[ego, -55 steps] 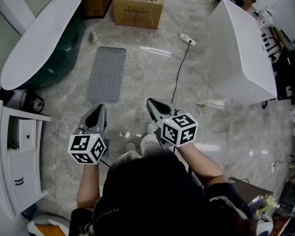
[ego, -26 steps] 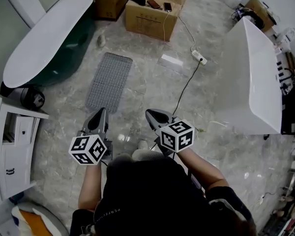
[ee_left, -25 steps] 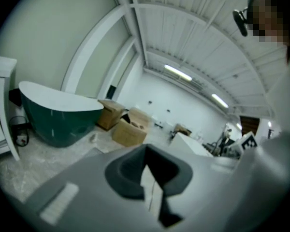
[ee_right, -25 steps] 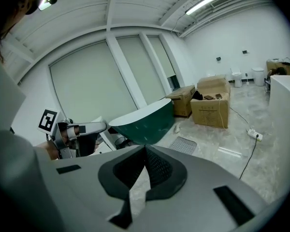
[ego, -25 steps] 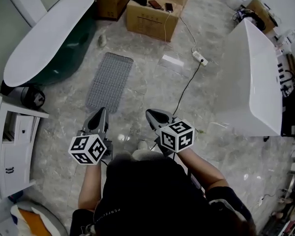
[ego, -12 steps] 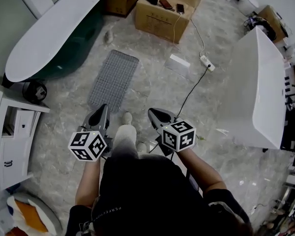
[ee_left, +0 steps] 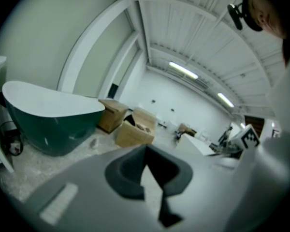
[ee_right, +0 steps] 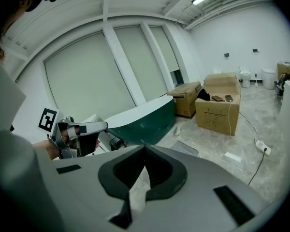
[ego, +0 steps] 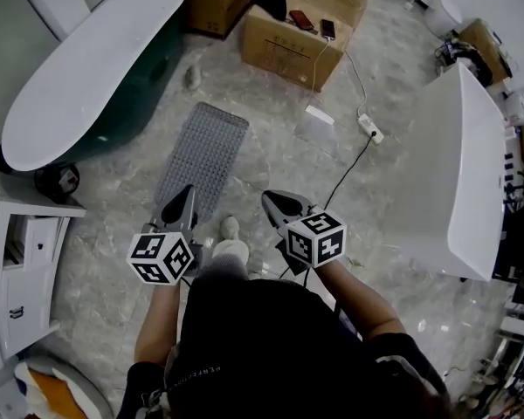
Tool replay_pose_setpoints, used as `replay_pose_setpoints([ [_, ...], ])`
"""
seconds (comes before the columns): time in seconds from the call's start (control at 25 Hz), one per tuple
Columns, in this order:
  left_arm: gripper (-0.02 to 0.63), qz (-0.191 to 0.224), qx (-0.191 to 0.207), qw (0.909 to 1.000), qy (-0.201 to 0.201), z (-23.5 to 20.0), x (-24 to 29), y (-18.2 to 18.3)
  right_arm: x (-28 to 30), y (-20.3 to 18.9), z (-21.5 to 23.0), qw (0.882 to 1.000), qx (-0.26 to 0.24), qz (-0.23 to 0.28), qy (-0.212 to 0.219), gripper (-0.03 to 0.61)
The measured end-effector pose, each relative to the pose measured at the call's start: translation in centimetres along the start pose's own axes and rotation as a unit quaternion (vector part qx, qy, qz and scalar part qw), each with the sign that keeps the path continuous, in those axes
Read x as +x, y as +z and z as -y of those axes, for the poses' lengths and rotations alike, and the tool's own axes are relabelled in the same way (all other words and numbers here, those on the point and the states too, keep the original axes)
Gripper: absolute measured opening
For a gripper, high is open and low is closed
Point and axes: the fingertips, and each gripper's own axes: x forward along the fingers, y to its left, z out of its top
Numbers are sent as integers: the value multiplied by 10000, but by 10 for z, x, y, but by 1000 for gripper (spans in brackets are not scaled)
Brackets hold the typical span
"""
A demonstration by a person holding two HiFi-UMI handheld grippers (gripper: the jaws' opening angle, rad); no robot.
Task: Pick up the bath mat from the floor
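the mat [ego: 203, 157] lies just ahead of the left gripper [ego: 184, 194], its long axis running away from it; the right gripper [ego: 272, 199] is farther. both are closed, empty.

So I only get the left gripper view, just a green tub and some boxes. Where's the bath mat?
Observer: The head view shows the bath mat lying flat beside the green tub, just ahead of the left gripper.
Operator: Is anything holding it?
Observer: No. The right gripper is shut, with nothing between its jaws.
Operator: Anything to trip over?
Observer: A power strip with a black cable lies to the right of the mat.
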Motion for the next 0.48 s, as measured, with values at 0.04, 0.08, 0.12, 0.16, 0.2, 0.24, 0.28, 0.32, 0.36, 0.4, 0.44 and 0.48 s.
replay_pose_setpoints([
  [0.04, 5, -30, -5, 10000, -1, -5, 7, 4, 7, 6, 2, 10000, 4, -14, 11, -2],
  [0.08, 5, -54, -14, 10000, 0, -11, 13, 8, 15, 12, 4, 10000, -9, -39, 29, -2],
  [0.12, 4, -74, -26, 10000, 1, -18, 19, 12, 24, 17, 6, 10000, -30, -78, 46, -2],
  [0.16, 5, -92, -43, 9999, -6, -24, 24, 16, 32, 21, 7, 9999, -43, -127, 63, -2],
  [0.2, 5, -110, -65, 9999, -32, -29, 29, 20, 41, 25, 9, 9998, -44, -178, 83, -2],
  [0.24, 5, -130, -85, 9998, -78, -33, 34, 23, 50, 28, 9, 9997, -44, -224, 110, -2],
  [0.28, 5, -159, -89, 9997, -132, -36, 38, 25, 59, 32, 9, 9996, -54, -259, 141, -2],
  [0.32, 5, -196, -70, 9996, -175, -40, 42, 26, 68, 36, 8, 9994, -73, -279, 168, -2],
  [0.36, 5, -236, -41, 9995, -193, -44, 47, 28, 75, 40, 8, 9994, -90, -288, 190, -2],
  [0.4, 5, -271, -21, 9995, -188, -49, 52, 29, 82, 45, 9, 9993, -98, -292, 208, -2],
  [0.44, 5, -297, -27, 9994, -173, -53, 56, 31, 88, 49, 10, 9992, -101, -305, 226, -2],
  [0.48, 5, -310, -52, 9994, -160, -56, 60, 33, 93, 53, 11, 9991, -107, -333, 244, -2],
])
